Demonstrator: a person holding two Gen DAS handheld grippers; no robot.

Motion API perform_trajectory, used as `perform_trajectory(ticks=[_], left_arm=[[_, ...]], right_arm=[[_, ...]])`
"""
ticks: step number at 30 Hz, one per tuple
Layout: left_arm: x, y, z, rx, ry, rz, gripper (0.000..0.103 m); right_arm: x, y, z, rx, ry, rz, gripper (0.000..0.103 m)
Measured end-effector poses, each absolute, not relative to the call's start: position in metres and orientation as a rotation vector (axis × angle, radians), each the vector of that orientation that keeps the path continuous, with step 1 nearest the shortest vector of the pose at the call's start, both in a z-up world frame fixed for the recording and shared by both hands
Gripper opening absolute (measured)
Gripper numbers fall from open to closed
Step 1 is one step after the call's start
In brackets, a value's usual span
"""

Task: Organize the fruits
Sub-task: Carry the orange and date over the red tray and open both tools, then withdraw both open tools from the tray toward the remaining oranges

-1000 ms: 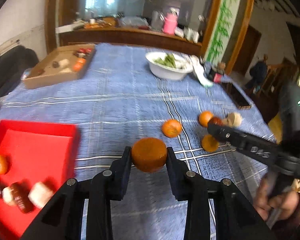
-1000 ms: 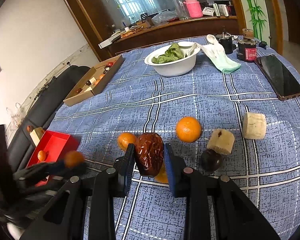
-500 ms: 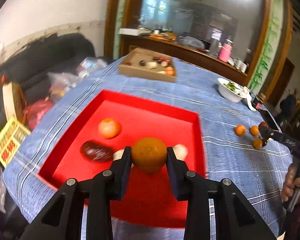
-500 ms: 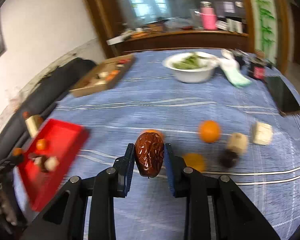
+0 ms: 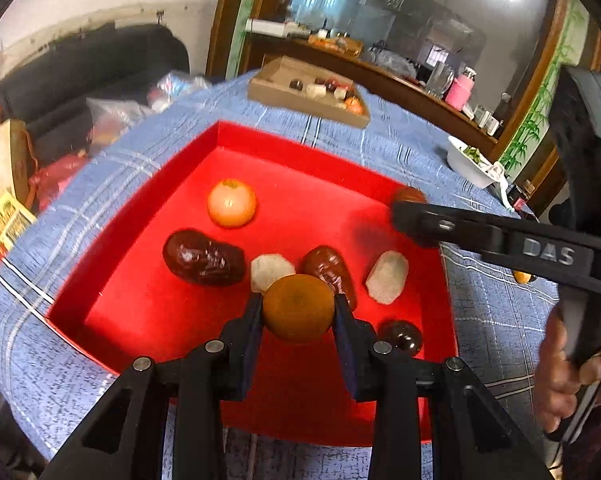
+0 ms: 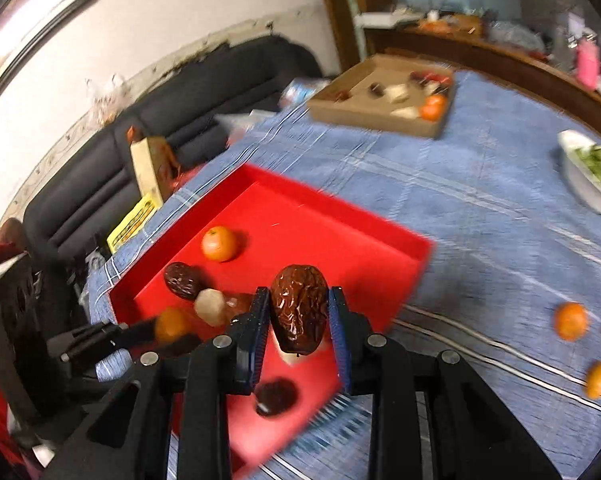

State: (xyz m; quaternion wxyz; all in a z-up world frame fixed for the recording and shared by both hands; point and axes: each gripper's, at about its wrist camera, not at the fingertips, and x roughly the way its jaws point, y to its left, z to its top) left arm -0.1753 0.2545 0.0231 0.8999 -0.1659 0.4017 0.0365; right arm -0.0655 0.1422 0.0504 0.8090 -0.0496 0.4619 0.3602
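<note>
My left gripper [image 5: 298,316] is shut on an orange tangerine [image 5: 298,307] and holds it over the near part of the red tray [image 5: 292,160]. In the tray lie a tangerine [image 5: 232,203], two brown dates [image 5: 202,258], two pale chunks [image 5: 387,277] and a dark round fruit [image 5: 400,335]. My right gripper [image 6: 300,320] is shut on a wrinkled brown date [image 6: 299,307] above the tray's [image 6: 380,232] right side; it also shows in the left wrist view [image 5: 410,210]. The left gripper [image 6: 168,326] with its tangerine shows in the right wrist view.
Several loose tangerines [image 6: 570,321] lie on the blue checked tablecloth [image 6: 480,200] to the right. A cardboard box [image 5: 308,94] of fruit pieces stands at the back, a white bowl [image 5: 470,160] of greens far right. A black sofa [image 6: 140,132] with bags is left of the table.
Both grippers have moved left from the loose fruit to above the red tray, each still holding its fruit. The right gripper has come in over the tray's right side.
</note>
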Motion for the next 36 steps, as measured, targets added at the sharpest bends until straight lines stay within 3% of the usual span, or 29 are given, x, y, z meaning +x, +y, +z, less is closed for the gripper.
perform_trajectory(ticks=[6,10,21,24,36], left_arm=[[-0.18,0.261,0.025,-0.384,0.822,0.064,0.036],[-0.185,0.271,0.027,-0.434,0.815,0.073,0.047],[-0.195,0.265,0.04,-0.447,0.784,0.055,0.056],[-0.202,0.251,0.052,-0.433,0.734,-0.01,0.067],[-0.172,0.183,0.065,-0.324,0.791,-0.144,0.067]], right_arm=[[-0.058,0.168,0.033,-0.135,1.03,0.757,0.028],[-0.052,0.172,0.025,-0.154,1.043,0.729,0.028],[-0.056,0.152,0.033,-0.098,1.013,0.714,0.035],[-0.062,0.138,0.039,-0.078,0.999,0.71,0.035],[-0.083,0.011,0.053,-0.003,0.933,0.525,0.04]])
